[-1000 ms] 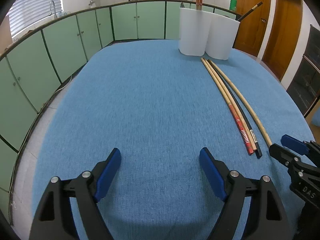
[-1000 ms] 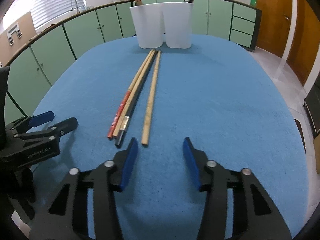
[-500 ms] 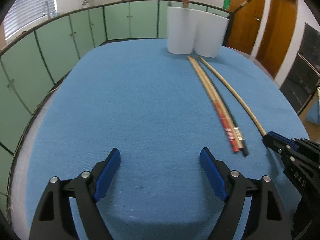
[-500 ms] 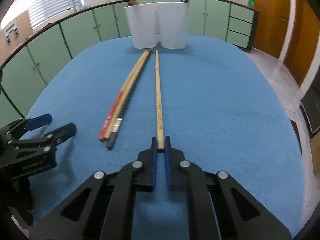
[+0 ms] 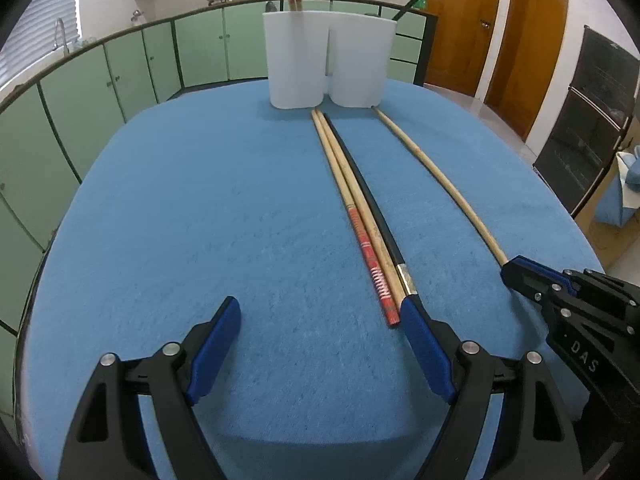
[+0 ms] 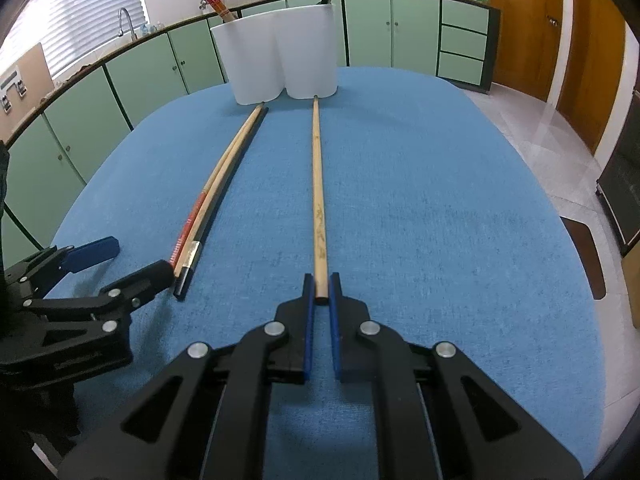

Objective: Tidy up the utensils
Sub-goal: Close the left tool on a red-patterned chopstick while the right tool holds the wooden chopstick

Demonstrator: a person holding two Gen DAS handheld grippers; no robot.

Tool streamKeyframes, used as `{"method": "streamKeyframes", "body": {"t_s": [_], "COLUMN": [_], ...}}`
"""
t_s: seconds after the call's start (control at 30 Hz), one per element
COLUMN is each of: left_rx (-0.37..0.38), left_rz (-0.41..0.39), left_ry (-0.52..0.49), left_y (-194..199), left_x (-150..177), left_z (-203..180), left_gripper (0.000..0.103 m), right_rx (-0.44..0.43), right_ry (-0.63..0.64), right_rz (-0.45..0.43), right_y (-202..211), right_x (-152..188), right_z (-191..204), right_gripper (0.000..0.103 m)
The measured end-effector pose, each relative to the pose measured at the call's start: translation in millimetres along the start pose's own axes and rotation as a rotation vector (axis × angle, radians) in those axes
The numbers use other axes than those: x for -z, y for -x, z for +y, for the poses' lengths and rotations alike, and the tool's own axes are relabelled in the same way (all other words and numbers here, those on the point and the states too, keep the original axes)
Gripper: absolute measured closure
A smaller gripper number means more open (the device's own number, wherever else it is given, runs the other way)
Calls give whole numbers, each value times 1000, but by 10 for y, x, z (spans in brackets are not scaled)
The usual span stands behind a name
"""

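Note:
My right gripper (image 6: 319, 292) is shut on the near end of a plain wooden chopstick (image 6: 318, 184), which lies along the blue cloth toward the white two-part holder (image 6: 276, 64). That chopstick (image 5: 436, 176) and the right gripper (image 5: 516, 272) also show in the left wrist view. Three more chopsticks lie together to its left: a red-ended one (image 5: 370, 260), a plain wooden one (image 5: 352, 200) and a black one (image 5: 376, 212). My left gripper (image 5: 320, 344) is open and empty, its right finger just beside their near ends. The holder (image 5: 326, 64) has red chopsticks in its left part and a black one in its right.
The table is covered with a blue cloth (image 5: 200, 220). Green cabinets (image 5: 120, 80) run behind and to the left. Wooden doors (image 5: 520, 40) and a dark oven (image 5: 592, 128) stand on the right.
My right gripper closed on the plain chopstick and swung it away from the other three. My left gripper moved right, closer to the near ends of the three chopsticks.

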State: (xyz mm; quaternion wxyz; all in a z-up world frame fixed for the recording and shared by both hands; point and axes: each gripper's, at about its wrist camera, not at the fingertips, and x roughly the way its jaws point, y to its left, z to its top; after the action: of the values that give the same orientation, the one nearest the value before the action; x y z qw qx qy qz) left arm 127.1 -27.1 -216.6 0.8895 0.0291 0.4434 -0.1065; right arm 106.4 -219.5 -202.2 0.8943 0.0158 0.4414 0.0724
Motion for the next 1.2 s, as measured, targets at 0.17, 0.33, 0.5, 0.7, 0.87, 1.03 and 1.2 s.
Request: {"method": "streamKeyframes", "body": {"t_s": [0.17, 0.33, 0.5, 0.7, 0.87, 1.03, 1.2], "left_rx": [-32, -77, -54, -42, -40, -39, -34], "left_rz": [5, 6, -5, -15, -18, -22, -24], "left_ry": [6, 1, 19, 29, 21, 15, 20], "left_y": [-23, 10, 71, 87, 61, 48, 45], "left_x": [5, 53, 117, 129, 96, 71, 64], "left_z": [9, 101, 200, 211, 145, 107, 91], "left_gripper": [21, 21, 22, 24, 30, 39, 43], "right_rx": [-1, -1, -30, -39, -51, -51, -43], "right_ry": [0, 1, 9, 49, 31, 42, 40], "right_rz": [0, -1, 0, -4, -5, -2, -2], "right_y": [10, 11, 30, 105, 132, 114, 89], "right_x": [5, 6, 21, 78, 92, 84, 56], "right_z": [-9, -10, -23, -10, -99, -80, -81], "right_gripper": [96, 96, 88, 74, 76, 76, 81]}}
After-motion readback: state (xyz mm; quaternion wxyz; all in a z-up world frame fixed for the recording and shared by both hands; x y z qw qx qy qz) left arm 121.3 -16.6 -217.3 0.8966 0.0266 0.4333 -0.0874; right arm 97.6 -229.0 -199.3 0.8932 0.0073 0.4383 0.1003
